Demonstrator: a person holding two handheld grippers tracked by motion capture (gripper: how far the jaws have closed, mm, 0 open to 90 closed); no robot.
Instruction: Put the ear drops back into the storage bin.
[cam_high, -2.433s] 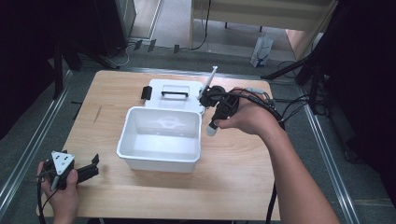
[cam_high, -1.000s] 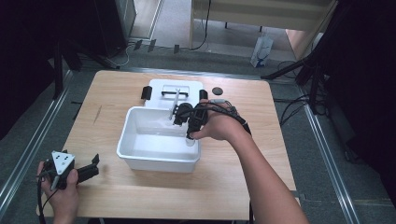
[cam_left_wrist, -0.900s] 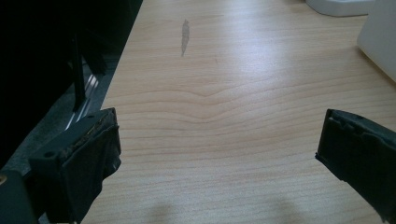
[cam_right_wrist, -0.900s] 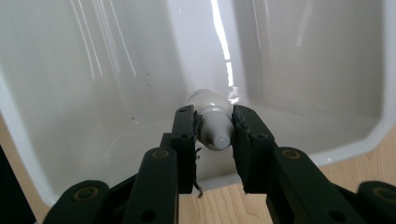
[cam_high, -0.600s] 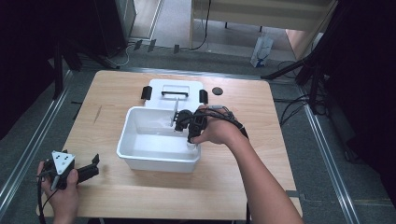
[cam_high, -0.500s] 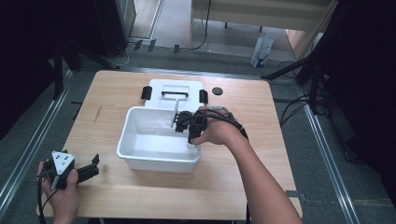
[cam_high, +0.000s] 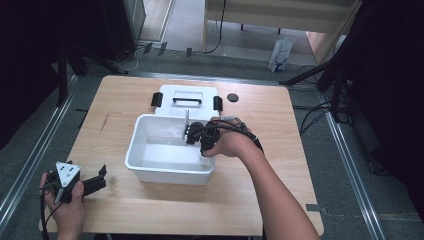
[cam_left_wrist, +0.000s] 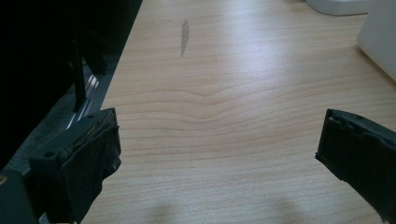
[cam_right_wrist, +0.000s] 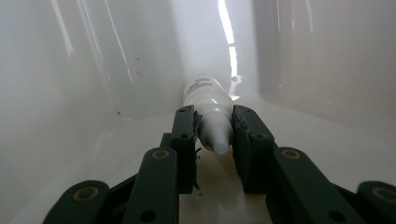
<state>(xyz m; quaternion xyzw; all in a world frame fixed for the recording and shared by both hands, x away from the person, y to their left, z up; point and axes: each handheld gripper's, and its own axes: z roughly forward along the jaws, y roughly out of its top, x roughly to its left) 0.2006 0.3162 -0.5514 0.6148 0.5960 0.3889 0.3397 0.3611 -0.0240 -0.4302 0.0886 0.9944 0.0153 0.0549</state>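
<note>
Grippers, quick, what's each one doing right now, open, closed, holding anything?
Left gripper: open, empty, over the table.
Right gripper: shut on the white bottle, inside the white bin.

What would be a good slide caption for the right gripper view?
Right gripper clamps a small white bottle by its cap end inside a white plastic bin.

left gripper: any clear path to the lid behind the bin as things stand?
Probably not directly. The left gripper sits open at the table's near left corner, and the white bin stands between it and the lid; it must go around.

white bottle (cam_right_wrist: 208, 105), white bin (cam_high: 150, 165), black jaws, pale wood-grain table (cam_high: 120, 110)
</note>
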